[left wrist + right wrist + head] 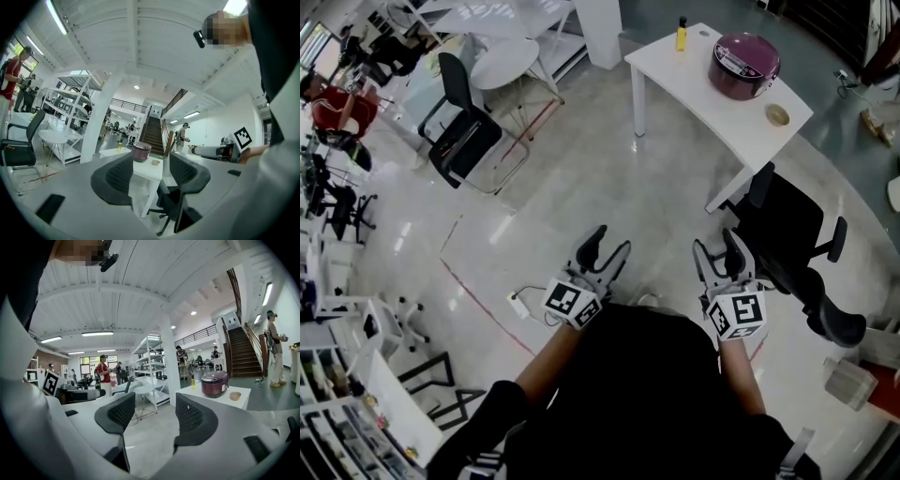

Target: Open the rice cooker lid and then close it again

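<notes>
The maroon rice cooker (pixel 743 64) stands with its lid down on a white table (pixel 675 70) far ahead; it also shows small in the left gripper view (pixel 141 151) and the right gripper view (pixel 214 383). My left gripper (pixel 605 246) (pixel 150 176) is held in front of my body, well short of the table, open with nothing between its black pads. My right gripper (pixel 717 244) (pixel 154 416) is beside it, also open and empty. Both point toward the table across bare floor.
A yellow bottle (pixel 682 34) and a small bowl (pixel 777 114) share the table with the cooker. A black office chair (pixel 787 244) stands just right of my grippers, near the table. Another black chair (pixel 459 122) and a round white table (pixel 502 61) are at the left. People stand in the distance.
</notes>
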A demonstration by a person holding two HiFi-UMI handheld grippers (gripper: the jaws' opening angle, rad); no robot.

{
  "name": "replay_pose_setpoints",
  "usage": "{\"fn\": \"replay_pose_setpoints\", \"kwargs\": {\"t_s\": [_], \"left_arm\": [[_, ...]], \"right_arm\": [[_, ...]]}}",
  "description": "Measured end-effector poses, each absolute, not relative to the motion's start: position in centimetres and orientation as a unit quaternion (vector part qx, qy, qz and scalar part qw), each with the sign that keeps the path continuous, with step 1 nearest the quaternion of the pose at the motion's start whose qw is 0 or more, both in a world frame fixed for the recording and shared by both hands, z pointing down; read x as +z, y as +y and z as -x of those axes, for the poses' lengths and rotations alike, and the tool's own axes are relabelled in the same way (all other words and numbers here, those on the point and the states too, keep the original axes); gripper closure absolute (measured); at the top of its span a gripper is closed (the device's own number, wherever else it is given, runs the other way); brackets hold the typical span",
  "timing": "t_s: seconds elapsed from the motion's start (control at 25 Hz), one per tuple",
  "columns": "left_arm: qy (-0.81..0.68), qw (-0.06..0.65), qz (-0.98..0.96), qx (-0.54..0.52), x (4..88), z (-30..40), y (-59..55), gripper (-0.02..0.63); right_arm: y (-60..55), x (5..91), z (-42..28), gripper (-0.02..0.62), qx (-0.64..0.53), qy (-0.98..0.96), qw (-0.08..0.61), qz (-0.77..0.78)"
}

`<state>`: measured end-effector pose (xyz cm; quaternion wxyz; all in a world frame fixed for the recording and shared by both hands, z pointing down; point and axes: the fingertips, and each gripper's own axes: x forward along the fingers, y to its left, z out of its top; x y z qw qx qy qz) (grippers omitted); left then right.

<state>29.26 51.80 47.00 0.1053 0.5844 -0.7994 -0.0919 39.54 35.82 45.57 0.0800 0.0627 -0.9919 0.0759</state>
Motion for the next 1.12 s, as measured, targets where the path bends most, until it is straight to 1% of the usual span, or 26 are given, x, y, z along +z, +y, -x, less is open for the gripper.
{"fn": "replay_pose_setpoints", "kwargs": {"t_s": [0.36, 0.64, 0.92, 1.12], "left_arm": [[-0.802, 0.114, -0.58, -0.086, 48.1, -29.5, 51.2, 0.382], [-0.804, 0.125, -0.577, -0.066, 48.6, -28.6, 51.0, 0.382], [-0.804, 0.131, -0.575, -0.071, 49.9, -23.9, 50.6, 0.382], [-0.791, 0.137, -0.591, -0.077, 51.1, -18.0, 48.4, 0.382]], "right_arm": [[35.6, 47.2, -39.6, 0.359, 0.09, -0.99, 0.104, -0.041], [36.4, 49.2, -37.9, 0.359, 0.115, -0.986, 0.123, -0.01], [36.3, 50.3, -33.4, 0.36, 0.114, -0.984, 0.138, 0.001], [34.6, 51.3, -27.9, 0.36, 0.115, -0.983, 0.144, -0.017]]}}
